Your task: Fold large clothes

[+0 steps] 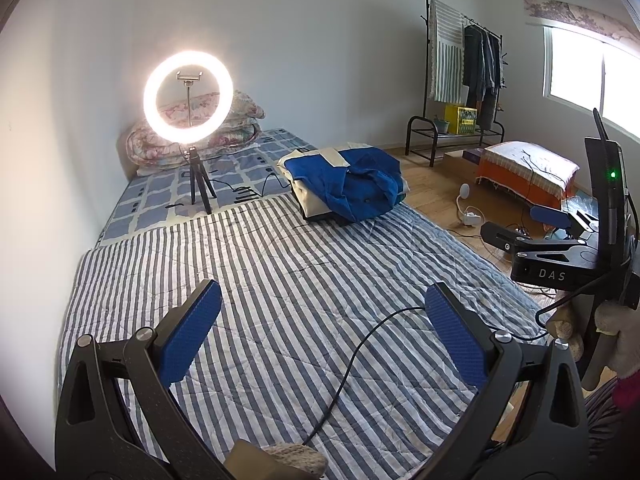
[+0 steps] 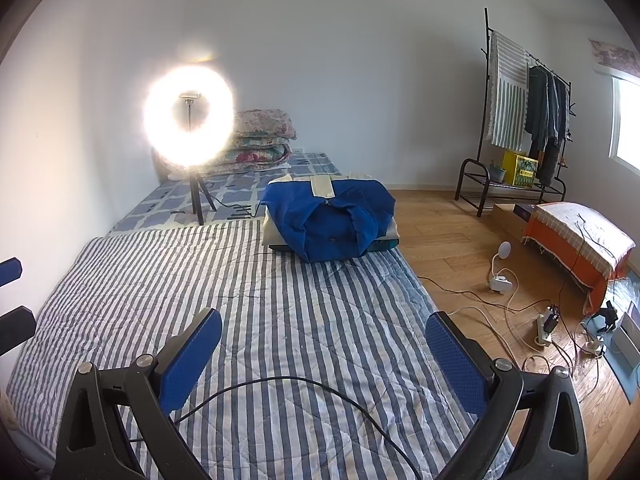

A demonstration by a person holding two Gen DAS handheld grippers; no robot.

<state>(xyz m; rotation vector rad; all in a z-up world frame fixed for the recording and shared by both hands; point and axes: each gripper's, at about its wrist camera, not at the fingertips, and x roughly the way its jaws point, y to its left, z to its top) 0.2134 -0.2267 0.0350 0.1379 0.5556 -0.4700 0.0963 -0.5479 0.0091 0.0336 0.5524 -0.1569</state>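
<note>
The left tool [image 1: 322, 304] is spread wide and holds nothing. The right tool [image 2: 324, 332] is spread wide too, and it is empty. Both hang over the striped blanket [image 2: 280, 320] on the bed. A black cable [image 2: 320, 388] lies across the blanket near the tools. The blue jacket [image 2: 332, 216] sits in a heap on a pile of folded clothes [image 2: 272, 232] at the far end of the blanket, well apart from both tools. A bright ring light [image 1: 188, 94] stands on the bed behind it.
</note>
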